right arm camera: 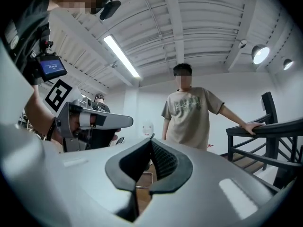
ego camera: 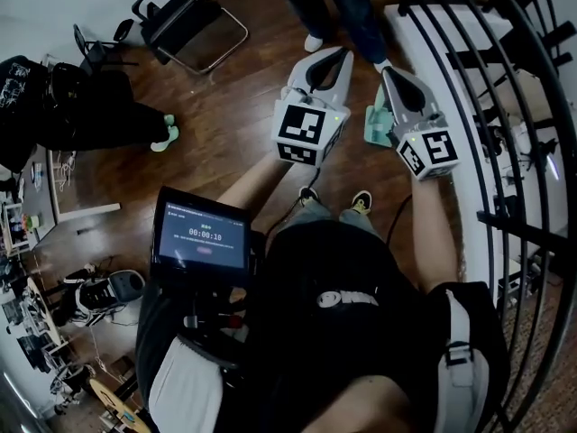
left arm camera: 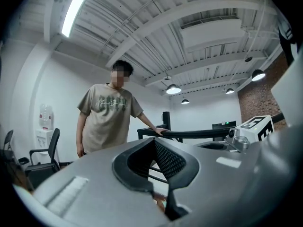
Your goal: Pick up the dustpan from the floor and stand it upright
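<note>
Right gripper (ego camera: 389, 72) closed, holding nothing; left gripper (ego camera: 343, 54) beside it, likewise closed and empty; the pale green dustpan (ego camera: 375, 126) lies on the floor (ego camera: 234, 106), partly hidden behind the right gripper, near the railing (ego camera: 487, 106).

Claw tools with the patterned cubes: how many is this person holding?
2. The left gripper is held out at the centre, the right gripper just beside it, nearer the railing; both are shut. No others show.
</note>
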Demonstrator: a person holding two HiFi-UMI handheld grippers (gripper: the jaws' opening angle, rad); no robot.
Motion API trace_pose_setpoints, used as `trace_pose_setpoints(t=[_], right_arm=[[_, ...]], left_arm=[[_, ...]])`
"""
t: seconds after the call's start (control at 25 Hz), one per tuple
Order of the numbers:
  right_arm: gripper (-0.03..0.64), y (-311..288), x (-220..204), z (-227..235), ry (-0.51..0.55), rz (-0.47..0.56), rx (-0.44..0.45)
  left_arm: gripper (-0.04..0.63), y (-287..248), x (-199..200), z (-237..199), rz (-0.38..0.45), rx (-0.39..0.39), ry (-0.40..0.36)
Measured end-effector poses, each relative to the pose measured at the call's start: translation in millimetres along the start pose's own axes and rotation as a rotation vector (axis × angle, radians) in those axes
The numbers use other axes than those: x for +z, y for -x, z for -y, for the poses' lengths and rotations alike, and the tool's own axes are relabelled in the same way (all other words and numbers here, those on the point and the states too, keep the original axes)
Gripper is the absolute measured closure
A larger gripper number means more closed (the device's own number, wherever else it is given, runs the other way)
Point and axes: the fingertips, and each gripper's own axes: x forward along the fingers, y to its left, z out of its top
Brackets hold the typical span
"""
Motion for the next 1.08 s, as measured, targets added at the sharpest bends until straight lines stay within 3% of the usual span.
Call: trace_pose_setpoints(t=[0.44,0.84,1.08], right_arm=[[0.615,4.7,-14.3,5.9,-0.022,-0.035,-0.036],[0.615,-1.3,-15.8,-1.7,-0.014,-0.051,-0.021],[0.615,18.2,-1.1,21.5,0.04,-0.047,-0.095]], left_arm=[[0.575,-6.3,1.8,7.2,0.0,-0.035,0.029],[0.575,1.0,-1.0,5.8,-0.019,-0.024,0.011],[0.575,-18.7,14.4,24.8,0.015,-0.09,0.026]])
